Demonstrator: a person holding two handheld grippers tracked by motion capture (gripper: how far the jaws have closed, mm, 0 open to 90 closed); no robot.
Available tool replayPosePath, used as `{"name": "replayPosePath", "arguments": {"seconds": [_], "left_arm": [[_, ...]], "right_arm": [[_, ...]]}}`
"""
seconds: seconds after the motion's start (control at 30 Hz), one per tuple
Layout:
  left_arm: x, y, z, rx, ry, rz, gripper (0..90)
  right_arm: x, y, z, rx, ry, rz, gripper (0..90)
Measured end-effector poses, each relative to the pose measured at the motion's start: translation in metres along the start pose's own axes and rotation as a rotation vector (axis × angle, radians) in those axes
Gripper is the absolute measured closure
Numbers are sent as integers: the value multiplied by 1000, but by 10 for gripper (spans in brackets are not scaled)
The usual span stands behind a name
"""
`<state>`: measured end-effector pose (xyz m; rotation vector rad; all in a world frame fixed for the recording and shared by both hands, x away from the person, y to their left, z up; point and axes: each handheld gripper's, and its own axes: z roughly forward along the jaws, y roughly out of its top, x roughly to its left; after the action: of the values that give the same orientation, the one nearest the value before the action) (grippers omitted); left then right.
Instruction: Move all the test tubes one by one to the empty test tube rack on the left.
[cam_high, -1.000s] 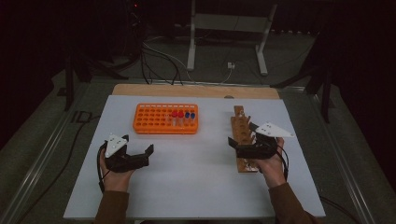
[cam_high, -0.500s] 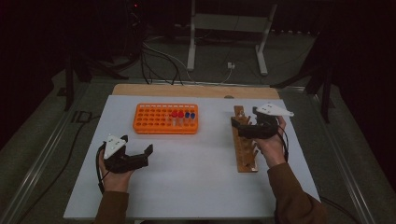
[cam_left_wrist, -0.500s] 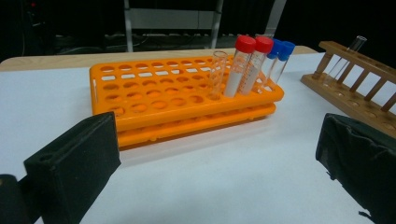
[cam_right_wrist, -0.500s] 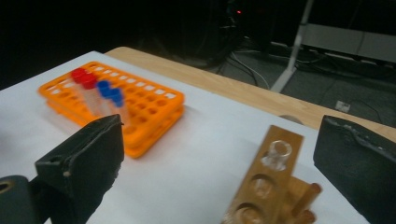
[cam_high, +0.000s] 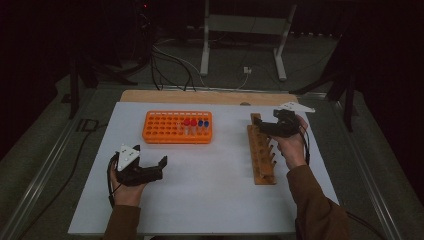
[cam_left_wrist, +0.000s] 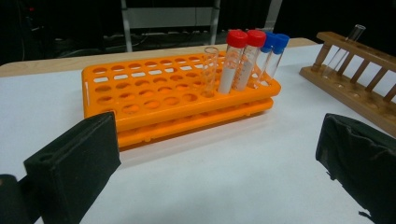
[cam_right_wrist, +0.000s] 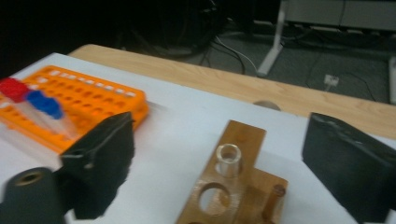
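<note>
An orange tube rack (cam_high: 165, 127) stands at the back left of the white table. It holds two red-capped tubes (cam_left_wrist: 240, 58), two blue-capped tubes (cam_left_wrist: 273, 49) and a clear uncapped tube (cam_left_wrist: 210, 70). A wooden rack (cam_high: 261, 152) lies to the right, with a glass tube (cam_right_wrist: 229, 159) standing in its far hole. My right gripper (cam_high: 258, 126) hovers open over that far end, its jaws on either side of the tube and apart from it. My left gripper (cam_high: 160, 167) rests open at the near left, pointing at the orange rack (cam_left_wrist: 140, 93) with nothing between its jaws.
The white mat (cam_high: 210, 195) lies on a wooden tabletop whose bare strip (cam_high: 200, 96) runs along the back edge. Cables and a metal stand foot (cam_high: 240, 45) lie on the dark floor beyond. The left gripper view has the wooden rack (cam_left_wrist: 369, 95) far right.
My right gripper has moved away from the person along the wooden rack, from its middle to its far end. The left gripper has stayed where it was.
</note>
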<state>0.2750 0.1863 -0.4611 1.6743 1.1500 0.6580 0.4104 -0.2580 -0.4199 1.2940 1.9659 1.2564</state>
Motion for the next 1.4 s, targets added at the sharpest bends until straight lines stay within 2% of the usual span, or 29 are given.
{"name": "replayPosePath", "arguments": {"seconds": [0.07, 0.17, 0.3, 0.53, 0.77, 0.97, 1.17, 1.4], "left_arm": [[0, 0, 0, 2, -2, 2, 4], [-1, -1, 1, 4, -4, 2, 4], [-4, -1, 2, 9, -3, 19, 4], [-4, -1, 3, 9, -8, 21, 4], [-5, -1, 3, 9, -10, 22, 4], [-5, -2, 5, 15, -12, 25, 4], [-5, -2, 5, 16, -11, 23, 4], [-5, -3, 6, 21, -7, 25, 4]], "right_arm": [[-4, -2, 6, 19, 3, 5, 222], [-5, -7, 15, 42, -17, -15, 396], [-5, -11, 25, 66, -22, -33, 542], [-3, -17, 39, 121, -35, -61, 700], [1, -17, 42, 130, -63, -88, 757], [0, -16, 40, 119, -77, -80, 761], [3, -9, 29, 77, -72, -84, 761], [7, 5, 5, -11, -63, -72, 761]]}}
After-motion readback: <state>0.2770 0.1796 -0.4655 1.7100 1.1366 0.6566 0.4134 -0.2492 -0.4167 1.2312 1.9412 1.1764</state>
